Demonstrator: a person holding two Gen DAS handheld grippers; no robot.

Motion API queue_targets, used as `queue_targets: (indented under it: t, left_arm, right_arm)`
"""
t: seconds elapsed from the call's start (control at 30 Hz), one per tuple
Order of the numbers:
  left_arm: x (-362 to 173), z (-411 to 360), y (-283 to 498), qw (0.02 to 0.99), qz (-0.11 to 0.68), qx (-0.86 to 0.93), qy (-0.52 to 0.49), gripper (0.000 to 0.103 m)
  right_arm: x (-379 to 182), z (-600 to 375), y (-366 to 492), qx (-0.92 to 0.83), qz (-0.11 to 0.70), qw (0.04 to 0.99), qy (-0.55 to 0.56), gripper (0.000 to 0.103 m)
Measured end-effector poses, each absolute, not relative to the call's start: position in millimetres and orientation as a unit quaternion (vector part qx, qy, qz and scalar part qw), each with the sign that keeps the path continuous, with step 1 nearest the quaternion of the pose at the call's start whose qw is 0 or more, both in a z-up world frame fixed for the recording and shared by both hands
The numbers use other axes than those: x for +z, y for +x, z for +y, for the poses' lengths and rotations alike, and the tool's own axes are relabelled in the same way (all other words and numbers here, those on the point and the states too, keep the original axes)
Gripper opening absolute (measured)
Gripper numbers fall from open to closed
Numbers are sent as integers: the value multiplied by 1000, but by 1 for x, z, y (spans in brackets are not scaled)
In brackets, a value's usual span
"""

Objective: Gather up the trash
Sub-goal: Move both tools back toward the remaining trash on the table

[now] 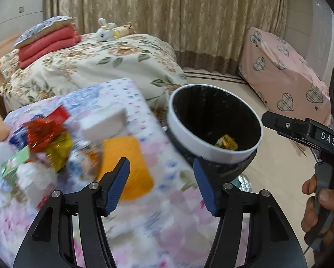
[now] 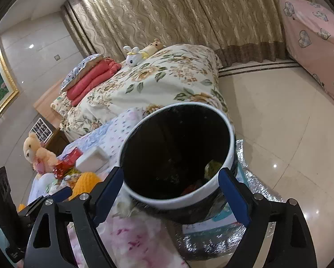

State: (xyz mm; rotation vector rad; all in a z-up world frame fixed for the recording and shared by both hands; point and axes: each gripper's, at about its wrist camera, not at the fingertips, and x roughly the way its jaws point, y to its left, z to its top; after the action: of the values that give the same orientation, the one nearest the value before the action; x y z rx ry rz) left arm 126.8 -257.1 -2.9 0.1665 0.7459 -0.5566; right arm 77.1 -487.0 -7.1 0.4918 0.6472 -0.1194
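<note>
- "DAS" in pale capital letters stands on a small black plate on the upper side of the right gripper [image 1: 266, 118], seen from the left wrist camera.
- The print on the packets [image 1: 44, 143] is too blurred to read.

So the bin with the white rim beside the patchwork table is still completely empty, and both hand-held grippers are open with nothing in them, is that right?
Not quite: the bin is not empty. The left wrist view shows a yellow wrapper lying at its bottom. The rest holds: the left hand-held gripper and the right hand-held gripper are open, holding nothing.
</note>
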Motion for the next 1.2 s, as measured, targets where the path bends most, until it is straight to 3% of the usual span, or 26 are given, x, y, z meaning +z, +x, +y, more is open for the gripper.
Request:
queue_targets:
  t: [0.1,0.4,0.47,0.53,0.6,1.2]
  left_arm:
    - [-4,-238,122,895,359,-256,70,69]
    - [-12,-179,115,904,364,-222,29,74]
    - [-13,-166,113,908,361,-211,22,79]
    - [-15,-155,110,912,358,-198,18,95]
    - [-18,-146,109,918,356,-176,22,100]
    - [-38,-85,134,926,365,-94,15,100]
  right_arm:
    - [-9,-476,71,-52,313,916,245,89]
    - [-21,-428,64,-21,322,914,245,90]
    - [-24,-418,66,-15,326,913,242,90]
    - [-26,-408,68,-7,331,913,239,90]
    - [-29,-398,71,2,336,912,235,90]
    - [-52,-329,105,48,357,914,187,90]
